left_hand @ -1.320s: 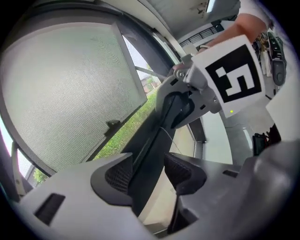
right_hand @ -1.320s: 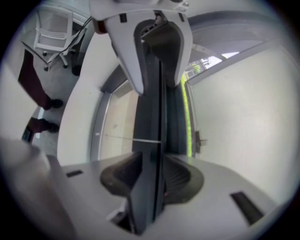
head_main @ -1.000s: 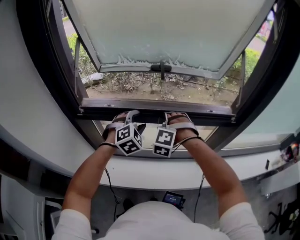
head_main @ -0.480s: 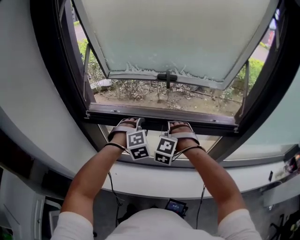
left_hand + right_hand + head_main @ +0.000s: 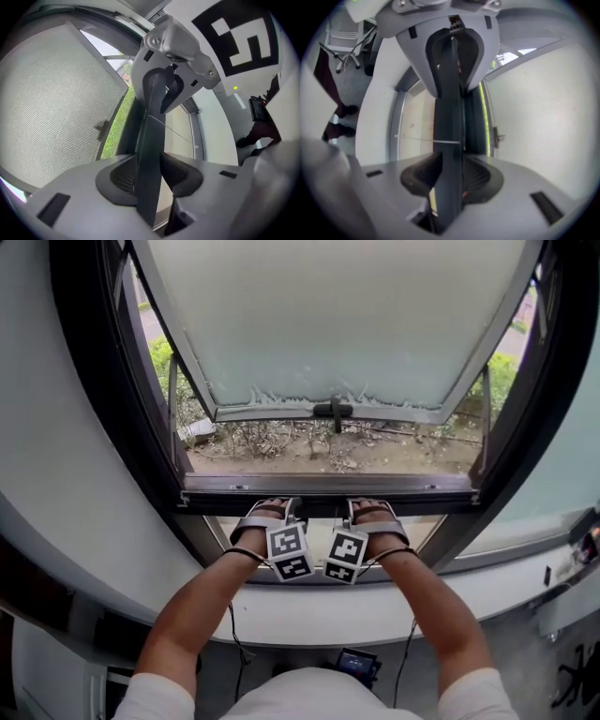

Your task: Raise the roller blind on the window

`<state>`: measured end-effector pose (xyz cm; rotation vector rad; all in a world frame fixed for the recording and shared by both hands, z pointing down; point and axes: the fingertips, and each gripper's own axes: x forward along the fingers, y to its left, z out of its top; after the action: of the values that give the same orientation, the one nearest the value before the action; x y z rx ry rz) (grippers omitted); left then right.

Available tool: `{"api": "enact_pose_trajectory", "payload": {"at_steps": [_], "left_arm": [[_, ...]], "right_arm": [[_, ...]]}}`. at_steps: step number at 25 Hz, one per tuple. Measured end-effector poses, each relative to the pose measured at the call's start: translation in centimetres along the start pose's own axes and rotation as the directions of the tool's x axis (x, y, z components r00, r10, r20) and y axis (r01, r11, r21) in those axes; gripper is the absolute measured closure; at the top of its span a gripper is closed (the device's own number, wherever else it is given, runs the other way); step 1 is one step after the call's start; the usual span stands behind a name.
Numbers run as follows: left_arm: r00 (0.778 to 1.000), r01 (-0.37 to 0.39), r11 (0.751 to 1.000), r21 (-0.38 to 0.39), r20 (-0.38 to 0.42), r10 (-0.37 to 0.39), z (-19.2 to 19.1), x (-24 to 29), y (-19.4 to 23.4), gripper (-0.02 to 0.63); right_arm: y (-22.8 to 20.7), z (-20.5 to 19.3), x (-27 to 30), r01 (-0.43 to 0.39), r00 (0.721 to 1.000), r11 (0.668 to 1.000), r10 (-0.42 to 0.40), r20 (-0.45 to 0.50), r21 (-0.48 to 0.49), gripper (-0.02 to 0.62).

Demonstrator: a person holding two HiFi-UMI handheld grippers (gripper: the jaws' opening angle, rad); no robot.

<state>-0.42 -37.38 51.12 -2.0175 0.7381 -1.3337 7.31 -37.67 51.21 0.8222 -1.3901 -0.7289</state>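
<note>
Between the jaws of the left gripper (image 5: pixel 149 161), which had just been closing, and of the right gripper (image 5: pixel 449 164), the blind's bottom rail (image 5: pixel 422 495) was clamped. Stiff, light and smooth, it was judged best held mid-span.

left tongs (image 5: pixel 149 174) just closing on dark bar (image 5: pixel 151 133), mesh screen (image 5: pixel 51 103) beyond

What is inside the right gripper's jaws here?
A dark flat bar, clamped edge-on in the right gripper. The bar covers the pad faces that press it.
</note>
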Motion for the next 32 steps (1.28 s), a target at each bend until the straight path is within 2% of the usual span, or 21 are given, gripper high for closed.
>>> {"api": "enact_pose_trajectory", "payload": {"at_steps": [3, 8, 14, 19, 26, 32], "left_arm": [[1.000, 0.005, 0.998, 0.056, -0.005, -0.004, 0.1, -0.1, -0.1, 0.454], [1.000, -0.016, 0.997, 0.075, 0.003, 0.016, 0.2, 0.1, 0.0, 0.462], [1.000, -0.024, 1.000, -0.004, 0.004, 0.024, 0.5, 0.2, 0.2, 0.465], [0.998, -0.058, 0.998, -0.027, -0.006, 0.058, 0.4, 0.1, 0.5, 0.465], [0.998, -0.065, 0.994, -0.093, 0.011, 0.066, 0.3, 0.0, 0.8, 0.465], [0.998, -0.038, 0.987, -0.154, 0.038, 0.045, 0.6, -0.3, 1.2, 0.465]], "right_arm": [[-0.1, 0.0, 0.0, 0.011, 1.000, 1.000, -0.010, -0.021, 0.016, 0.448], [-0.1, -0.2, 0.2, 0.010, 0.998, 1.000, -0.009, -0.058, 0.016, 0.448], [-0.1, -0.4, 0.0, 0.015, 0.999, 1.000, -0.015, -0.039, 0.003, 0.448], [-0.1, -0.3, -0.1, 0.032, 0.999, 0.999, -0.032, -0.003, 0.012, 0.448], [-0.8, -0.1, -0.2, 0.052, 0.996, 0.991, -0.061, 0.071, 0.120, 0.456], [-1.1, -0.2, -0.4, 0.006, 0.994, 0.996, -0.015, 0.110, 0.086, 0.474]]}}
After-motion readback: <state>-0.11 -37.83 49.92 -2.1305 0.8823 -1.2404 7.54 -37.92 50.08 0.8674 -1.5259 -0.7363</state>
